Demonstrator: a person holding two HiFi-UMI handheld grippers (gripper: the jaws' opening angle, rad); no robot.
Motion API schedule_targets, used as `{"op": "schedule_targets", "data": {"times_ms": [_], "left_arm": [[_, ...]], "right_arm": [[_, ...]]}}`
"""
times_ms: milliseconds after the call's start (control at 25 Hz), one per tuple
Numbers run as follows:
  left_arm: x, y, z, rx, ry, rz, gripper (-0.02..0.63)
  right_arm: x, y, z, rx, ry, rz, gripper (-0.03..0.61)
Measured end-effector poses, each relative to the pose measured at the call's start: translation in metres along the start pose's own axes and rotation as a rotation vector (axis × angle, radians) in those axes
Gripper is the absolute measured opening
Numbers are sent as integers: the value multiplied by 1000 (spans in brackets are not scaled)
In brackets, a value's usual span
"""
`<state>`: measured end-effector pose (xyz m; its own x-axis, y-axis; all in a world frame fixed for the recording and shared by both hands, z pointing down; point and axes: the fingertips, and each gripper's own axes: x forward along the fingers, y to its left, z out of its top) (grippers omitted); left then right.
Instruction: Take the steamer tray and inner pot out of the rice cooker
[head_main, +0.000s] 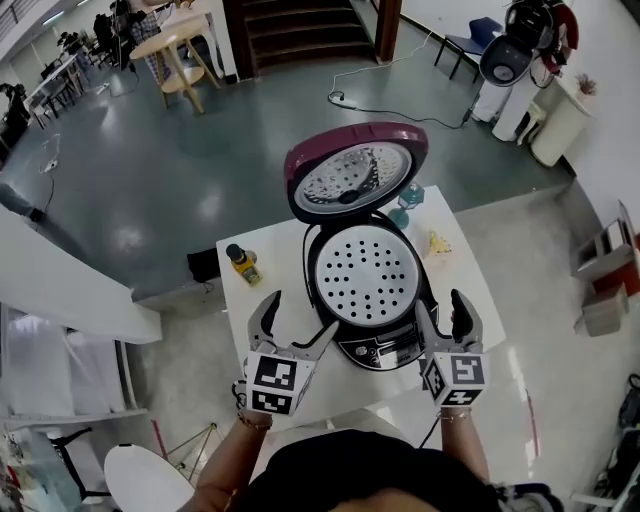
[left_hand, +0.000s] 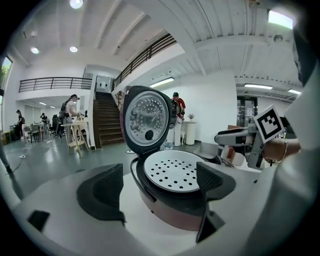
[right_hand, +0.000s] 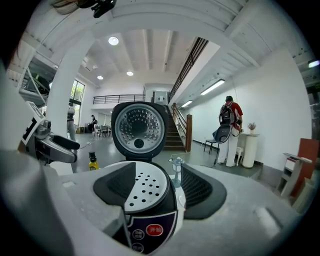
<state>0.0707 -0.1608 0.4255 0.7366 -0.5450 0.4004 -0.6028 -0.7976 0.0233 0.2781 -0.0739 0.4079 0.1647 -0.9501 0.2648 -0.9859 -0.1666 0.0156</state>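
The rice cooker (head_main: 372, 300) stands on the white table (head_main: 275, 262) with its maroon lid (head_main: 355, 168) swung up and back. A white perforated steamer tray (head_main: 364, 274) sits in its mouth and hides the inner pot. My left gripper (head_main: 300, 312) is open at the cooker's front left and touches nothing. My right gripper (head_main: 441, 306) is open at the front right. In the left gripper view the steamer tray (left_hand: 172, 170) lies ahead between the fingers (left_hand: 103, 192). In the right gripper view the steamer tray (right_hand: 144, 189) and control panel (right_hand: 148, 232) lie between the open jaws.
A small yellow bottle (head_main: 242, 264) stands on the table left of the cooker. A glass item (head_main: 408, 198) and a yellow scrap (head_main: 438, 243) lie to its right rear. The table's front edge is right by the grippers. A person (right_hand: 229, 131) stands far off.
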Motion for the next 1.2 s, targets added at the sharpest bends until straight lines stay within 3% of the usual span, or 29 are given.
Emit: {"op": "schedule_targets", "data": {"times_ms": [160, 320, 520, 640, 840, 1040, 1200], "left_arm": [[24, 1, 2, 14, 30, -4, 454], [56, 4, -10, 52, 137, 0, 454], [91, 12, -21, 58, 243, -33, 454], [105, 18, -30, 111, 347, -45, 454], [125, 18, -38, 36, 437, -100, 453], [133, 30, -53, 96, 554, -53, 445], [137, 30, -56, 56, 590, -74, 385]], "right_arm": [[31, -4, -20, -49, 133, 80, 282], [54, -15, -33, -136, 216, 69, 282], [87, -23, -43, -141, 326, 109, 282], [106, -17, -51, -242, 434, 130, 282], [126, -18, -67, -421, 554, 135, 282], [137, -24, -78, -504, 638, 135, 282], [145, -22, -83, -529, 692, 173, 282]]}}
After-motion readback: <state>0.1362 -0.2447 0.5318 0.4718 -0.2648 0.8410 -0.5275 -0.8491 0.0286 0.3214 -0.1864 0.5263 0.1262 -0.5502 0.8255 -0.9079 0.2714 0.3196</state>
